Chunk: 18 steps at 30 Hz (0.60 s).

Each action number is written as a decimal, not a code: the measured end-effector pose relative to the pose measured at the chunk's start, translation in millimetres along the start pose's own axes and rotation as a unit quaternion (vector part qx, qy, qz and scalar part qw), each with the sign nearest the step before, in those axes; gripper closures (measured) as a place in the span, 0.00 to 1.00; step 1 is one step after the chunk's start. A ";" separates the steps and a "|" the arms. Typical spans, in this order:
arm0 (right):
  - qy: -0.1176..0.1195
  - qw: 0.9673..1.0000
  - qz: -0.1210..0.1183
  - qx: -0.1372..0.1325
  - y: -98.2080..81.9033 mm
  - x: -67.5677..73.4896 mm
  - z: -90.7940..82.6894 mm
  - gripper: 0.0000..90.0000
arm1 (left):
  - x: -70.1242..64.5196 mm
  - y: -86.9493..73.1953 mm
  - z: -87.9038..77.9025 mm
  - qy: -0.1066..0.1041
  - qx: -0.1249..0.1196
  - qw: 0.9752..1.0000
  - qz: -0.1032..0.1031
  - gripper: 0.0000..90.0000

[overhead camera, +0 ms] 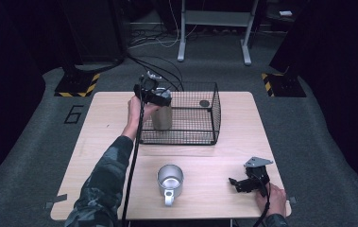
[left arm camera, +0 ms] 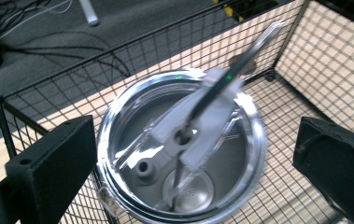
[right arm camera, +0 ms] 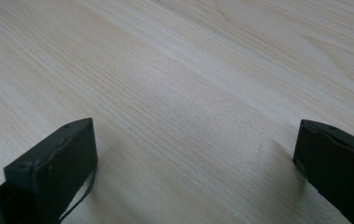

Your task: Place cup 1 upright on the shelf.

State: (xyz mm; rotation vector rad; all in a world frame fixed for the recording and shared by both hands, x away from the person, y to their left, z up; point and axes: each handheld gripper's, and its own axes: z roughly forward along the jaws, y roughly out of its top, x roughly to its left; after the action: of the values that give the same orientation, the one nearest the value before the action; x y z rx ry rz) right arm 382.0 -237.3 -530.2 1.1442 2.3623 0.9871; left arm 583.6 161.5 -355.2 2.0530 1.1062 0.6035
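High view: the left gripper (overhead camera: 154, 94) hangs over a steel tumbler (overhead camera: 162, 113) that stands upright inside the black wire basket (overhead camera: 214, 113) at the far middle of the pale wooden tabletop (overhead camera: 110, 123). The tumbler's long axis runs vertical, its mouth pointing up. From the left gripper view, the tumbler (left arm camera: 181, 149) has a round brushed-metal body and a clear plastic lid whose slider crosses the top; the gripper's black fingers (left arm camera: 53, 158) stand wide apart on either side of its rim, and whether they touch it is hard to judge. A shiny metal mug (overhead camera: 170, 180) sits upright on the near middle of the tabletop, handle toward the near edge. At the near right, the right gripper (overhead camera: 242, 183) rests low over bare wood, fingers (right arm camera: 58, 158) spread open, holding nothing.
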 end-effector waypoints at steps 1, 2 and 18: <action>0.000 1.000 0.000 0.000 0.0 0.0 0.0 0.00 | -0.3 0.8 -2.9 -0.002 0.003 1.000 0.004 0.00; 0.000 1.000 0.001 0.000 0.0 0.2 0.0 0.00 | -0.8 1.0 -4.8 -0.006 0.001 1.000 0.004 0.00; 0.000 1.000 0.000 0.000 0.0 0.1 0.0 0.00 | -20.0 -2.3 -64.2 -0.032 -0.048 0.997 0.056 0.00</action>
State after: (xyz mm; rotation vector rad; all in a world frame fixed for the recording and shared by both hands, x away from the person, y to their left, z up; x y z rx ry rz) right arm 381.9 -237.2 -530.2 1.1449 2.3618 0.9869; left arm 528.3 169.1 -317.6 2.0459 0.9121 0.6307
